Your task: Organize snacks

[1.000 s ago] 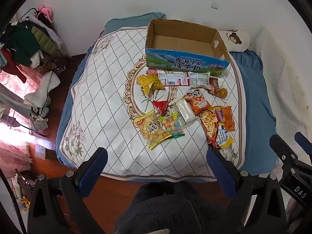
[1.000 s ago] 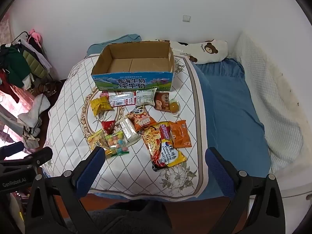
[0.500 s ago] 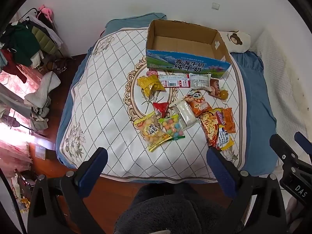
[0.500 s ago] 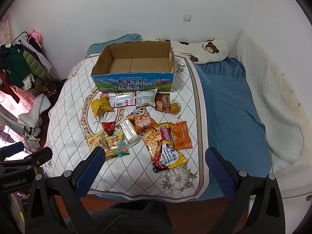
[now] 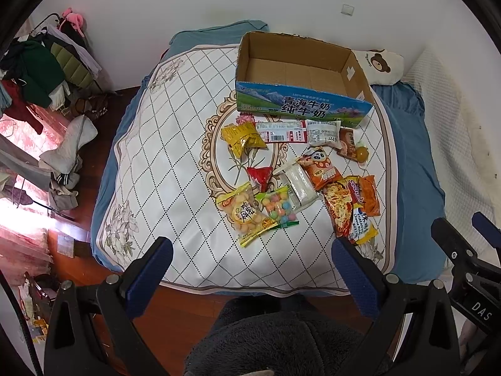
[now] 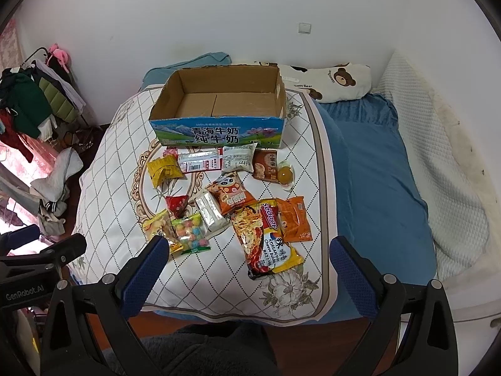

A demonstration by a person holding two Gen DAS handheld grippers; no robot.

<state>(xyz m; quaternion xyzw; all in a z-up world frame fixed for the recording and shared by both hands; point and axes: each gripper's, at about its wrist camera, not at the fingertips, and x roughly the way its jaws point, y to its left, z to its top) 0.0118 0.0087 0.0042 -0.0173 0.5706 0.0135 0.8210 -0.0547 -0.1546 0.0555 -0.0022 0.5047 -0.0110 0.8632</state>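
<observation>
An empty open cardboard box [image 5: 300, 72] [image 6: 219, 103] with a blue printed front stands at the far end of a quilted bed cover [image 5: 169, 169] [image 6: 119, 169]. Several snack packets lie in front of it: a yellow bag [image 5: 242, 138] [image 6: 164, 169], a noodle packet [image 5: 347, 210] [image 6: 266, 238], a coloured candy bag [image 5: 278, 208] [image 6: 189, 230] and an orange panda bag [image 5: 321, 167] [image 6: 231, 192]. My left gripper [image 5: 252, 252] and my right gripper [image 6: 245, 252] are open and empty, held above the bed's near edge, apart from the snacks.
A bear-print pillow [image 6: 332, 80] lies behind the box on the blue sheet [image 6: 372, 169]. A white blanket [image 6: 438, 156] runs along the right side. A clothes rack and laundry [image 5: 40, 72] stand on the left. A white wall rises behind the bed.
Both views have shifted slightly; the snacks sit a little higher in the frames. Both grippers stay open and nothing on the bed has moved.
</observation>
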